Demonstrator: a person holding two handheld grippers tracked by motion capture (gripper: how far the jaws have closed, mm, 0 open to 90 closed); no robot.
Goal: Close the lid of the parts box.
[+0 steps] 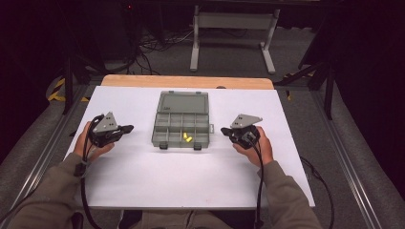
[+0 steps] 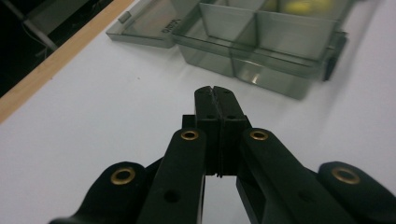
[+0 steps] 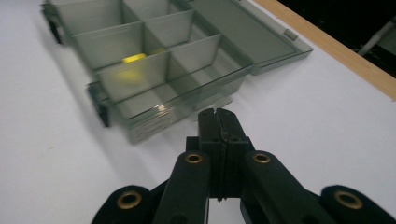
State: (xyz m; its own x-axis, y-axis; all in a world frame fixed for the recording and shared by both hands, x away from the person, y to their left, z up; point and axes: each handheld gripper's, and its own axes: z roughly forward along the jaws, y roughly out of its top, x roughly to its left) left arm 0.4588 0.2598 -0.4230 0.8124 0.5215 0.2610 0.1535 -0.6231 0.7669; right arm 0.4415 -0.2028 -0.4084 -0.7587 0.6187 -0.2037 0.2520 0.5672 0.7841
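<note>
Your left hand-held gripper [image 1: 128,128] and right hand-held gripper [image 1: 224,130]: jaws together, empty | organizer box [image 1: 181,125], table centre: light, stiff, slippery plastic; likely grip its side walls.

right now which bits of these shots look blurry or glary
High view: sharp enough, dark surround, yellow pieces tiny. Left gripper view: organizer box soft, jaws crisp. Right gripper view: a bright glint on the box floor, yellow smeared behind a divider.
</note>
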